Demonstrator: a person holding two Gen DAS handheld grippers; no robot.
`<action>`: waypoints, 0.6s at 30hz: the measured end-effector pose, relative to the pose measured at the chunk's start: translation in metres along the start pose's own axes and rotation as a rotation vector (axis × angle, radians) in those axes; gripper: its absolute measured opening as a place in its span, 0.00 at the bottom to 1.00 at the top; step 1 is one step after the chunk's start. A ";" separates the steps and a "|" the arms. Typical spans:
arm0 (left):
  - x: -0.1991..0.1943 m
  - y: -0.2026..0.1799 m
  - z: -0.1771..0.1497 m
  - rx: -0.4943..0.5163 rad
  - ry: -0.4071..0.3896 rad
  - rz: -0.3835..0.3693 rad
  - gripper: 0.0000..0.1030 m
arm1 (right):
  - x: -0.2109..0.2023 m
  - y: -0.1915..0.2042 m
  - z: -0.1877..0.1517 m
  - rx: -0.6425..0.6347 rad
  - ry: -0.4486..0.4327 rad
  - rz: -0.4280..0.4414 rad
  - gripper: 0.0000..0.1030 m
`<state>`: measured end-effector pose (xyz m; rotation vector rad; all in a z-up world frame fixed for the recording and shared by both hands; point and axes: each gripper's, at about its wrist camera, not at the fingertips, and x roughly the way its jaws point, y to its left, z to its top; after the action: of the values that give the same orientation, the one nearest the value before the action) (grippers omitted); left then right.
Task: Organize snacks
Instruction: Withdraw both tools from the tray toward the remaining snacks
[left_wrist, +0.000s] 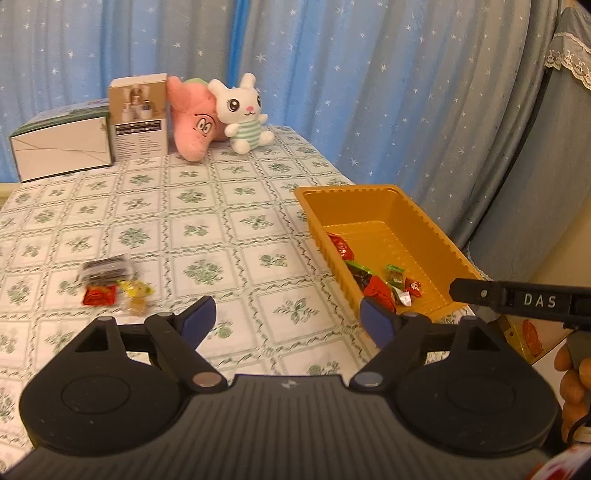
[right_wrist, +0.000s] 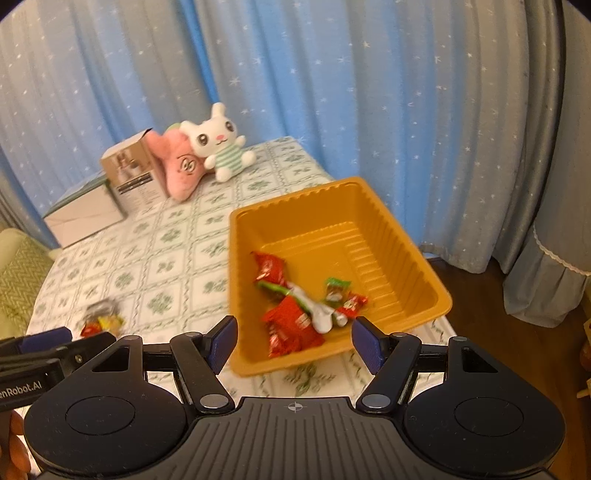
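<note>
The surface (left_wrist: 229, 221) is covered by a green-patterned cloth. An orange tray (right_wrist: 406, 236) is set at its right edge, with red and green wrapped snacks (right_wrist: 295, 314) lying inside near the front. A small pile of loose snacks (left_wrist: 110, 284) is seen on the cloth, well apart to the left. The left gripper (left_wrist: 288, 314) and right gripper (right_wrist: 293, 339) are held with jaws apart and nothing between them.

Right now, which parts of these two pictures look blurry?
Left wrist view: the loose snacks on the tablecloth are smeared; the orange tray is fairly sharp. Right wrist view: the whole frame is softer, wrappers in the tray streaked.
</note>
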<state>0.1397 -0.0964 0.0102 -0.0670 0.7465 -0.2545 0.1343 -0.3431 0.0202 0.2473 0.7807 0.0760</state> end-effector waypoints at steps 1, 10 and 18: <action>-0.004 0.003 -0.002 -0.003 -0.002 0.002 0.83 | -0.002 0.003 -0.003 -0.005 0.002 0.003 0.66; -0.033 0.025 -0.014 -0.038 -0.023 0.043 0.88 | -0.010 0.034 -0.017 -0.067 0.014 0.032 0.66; -0.044 0.047 -0.021 -0.068 -0.021 0.079 0.88 | -0.007 0.054 -0.024 -0.098 0.027 0.052 0.66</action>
<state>0.1037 -0.0389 0.0171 -0.1044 0.7352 -0.1524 0.1140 -0.2877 0.0222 0.1739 0.7955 0.1667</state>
